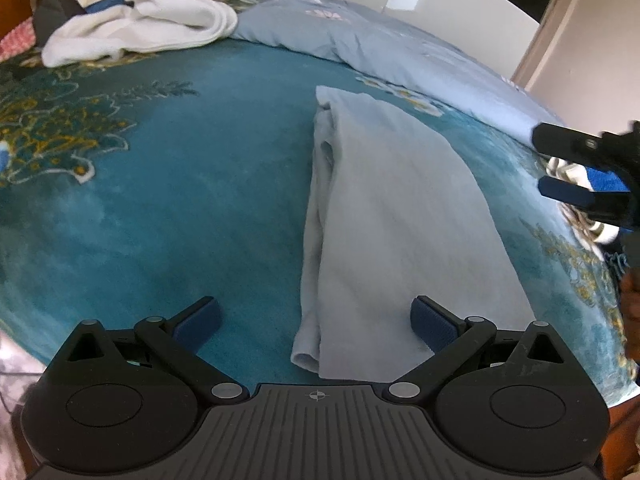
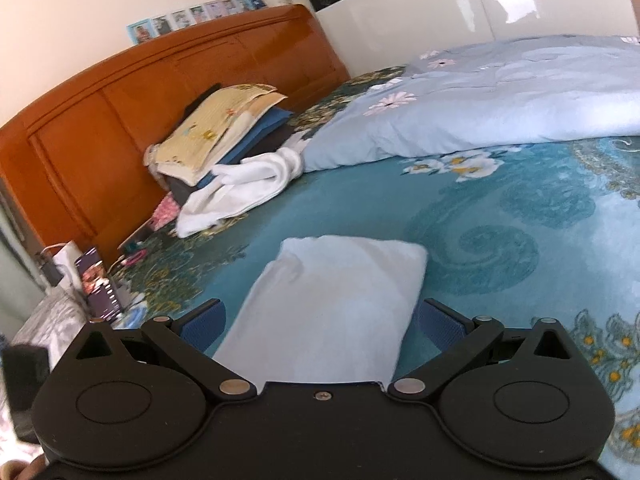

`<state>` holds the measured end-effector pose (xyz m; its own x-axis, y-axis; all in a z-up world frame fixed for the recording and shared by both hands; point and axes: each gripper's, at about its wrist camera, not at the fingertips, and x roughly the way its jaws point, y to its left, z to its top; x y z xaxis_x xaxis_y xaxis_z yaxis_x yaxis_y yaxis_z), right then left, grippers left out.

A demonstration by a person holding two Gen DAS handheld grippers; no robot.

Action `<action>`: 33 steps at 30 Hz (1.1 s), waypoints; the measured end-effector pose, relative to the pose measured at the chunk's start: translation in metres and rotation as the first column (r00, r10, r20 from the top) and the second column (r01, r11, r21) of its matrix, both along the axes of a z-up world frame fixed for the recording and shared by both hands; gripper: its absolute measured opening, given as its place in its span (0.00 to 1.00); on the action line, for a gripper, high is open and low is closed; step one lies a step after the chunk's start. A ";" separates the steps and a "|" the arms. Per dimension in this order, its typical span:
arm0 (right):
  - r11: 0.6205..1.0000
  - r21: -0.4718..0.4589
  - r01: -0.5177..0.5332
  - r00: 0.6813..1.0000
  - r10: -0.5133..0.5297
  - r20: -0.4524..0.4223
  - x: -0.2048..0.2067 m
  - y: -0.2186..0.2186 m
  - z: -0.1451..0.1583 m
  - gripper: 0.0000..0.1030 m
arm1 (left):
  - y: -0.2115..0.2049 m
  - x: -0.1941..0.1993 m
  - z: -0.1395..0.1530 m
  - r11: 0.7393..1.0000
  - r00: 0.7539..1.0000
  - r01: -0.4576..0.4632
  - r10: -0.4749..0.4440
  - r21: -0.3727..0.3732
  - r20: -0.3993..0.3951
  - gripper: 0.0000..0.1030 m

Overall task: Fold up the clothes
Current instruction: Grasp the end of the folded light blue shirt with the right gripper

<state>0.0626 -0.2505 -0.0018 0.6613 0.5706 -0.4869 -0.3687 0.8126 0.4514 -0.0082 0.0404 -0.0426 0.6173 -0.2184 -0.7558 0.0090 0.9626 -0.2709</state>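
In the left wrist view, the left gripper (image 1: 316,320) hangs low over the near edge of the bed (image 1: 180,184), its two blue-padded fingers spread wide and grasping nothing. The pale blue garment (image 1: 384,216) lies between and beyond them as one long folded strip, running from the near edge toward the middle of the bed. Its left side shows stacked, rolled layers; its right side is smooth. The right gripper (image 1: 560,168) enters at the bed's right edge, its fingers parted, with a striped cloth (image 1: 576,172) behind them; I cannot tell whether it touches that cloth. One white garment (image 1: 136,28) lies crumpled toward the far left corner, and one light blue quilt (image 1: 400,52) with flowers lies along the far edge.

In the right wrist view, the right gripper (image 2: 322,324) points along the bed toward the wooden headboard (image 2: 120,96), fingers wide apart and empty. The pale blue garment (image 2: 332,308) lies between them, a single flat fold with a rounded far end, resting on the teal patterned cover (image 2: 520,220). Beyond it lie the white garment (image 2: 244,188) and one stack of folded items (image 2: 224,132) against the headboard. The quilt (image 2: 500,100) fills the far right.
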 end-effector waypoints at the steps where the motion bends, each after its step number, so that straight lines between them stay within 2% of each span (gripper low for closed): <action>1: 1.000 0.007 0.009 1.000 -0.008 -0.009 0.007 -0.002 -0.002 0.99 | 0.001 0.000 0.000 1.000 1.000 -0.001 0.001 -0.013 -0.005 1.00; 9: 0.997 0.067 0.046 0.993 -0.039 -0.112 0.063 -0.012 -0.024 0.99 | 0.000 -0.001 -0.001 0.997 1.000 0.004 -0.005 -0.074 -0.021 1.00; 14: 0.999 0.046 0.026 0.989 -0.019 -0.149 0.085 -0.004 -0.037 0.97 | -0.002 -0.001 -0.001 0.994 1.000 0.015 -0.018 -0.112 -0.022 0.99; 18: 0.999 0.046 0.025 0.983 -0.016 -0.184 0.098 -0.001 -0.046 0.86 | -0.005 -0.002 -0.002 0.992 0.999 0.028 -0.031 -0.125 -0.017 0.99; 21: 0.998 0.054 0.026 0.977 -0.014 -0.212 0.106 0.000 -0.054 0.82 | -0.003 -0.004 -0.002 0.989 0.999 0.028 -0.030 -0.148 -0.011 0.98; 24: 0.996 0.082 0.027 0.973 -0.007 -0.231 0.111 0.002 -0.060 0.75 | 0.000 -0.006 -0.002 0.985 1.000 0.019 -0.019 -0.169 -0.004 0.90; 28: 0.992 0.123 0.028 0.967 0.004 -0.255 0.116 0.003 -0.069 0.68 | 0.011 -0.006 -0.003 0.973 1.000 -0.006 0.005 -0.232 -0.004 0.63; 30: 0.989 0.146 0.034 0.964 0.007 -0.268 0.119 0.002 -0.071 0.66 | 0.015 -0.006 -0.005 0.963 1.000 -0.012 0.009 -0.269 -0.010 0.59; 32: 0.983 0.176 0.050 0.958 0.003 -0.286 0.123 -0.002 -0.071 0.62 | 0.018 -0.007 -0.007 0.948 1.000 -0.015 0.010 -0.318 -0.018 0.48; 33: 0.982 0.181 0.054 0.957 0.000 -0.291 0.123 -0.003 -0.071 0.59 | 0.019 -0.007 -0.009 0.938 1.000 -0.019 0.010 -0.345 -0.027 0.48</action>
<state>0.1860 -0.2536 -0.0732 0.5246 0.6525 -0.5468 -0.1796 0.7126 0.6782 -0.0156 0.0594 -0.0516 0.6047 -0.4599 -0.6502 -0.0151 0.8097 -0.5867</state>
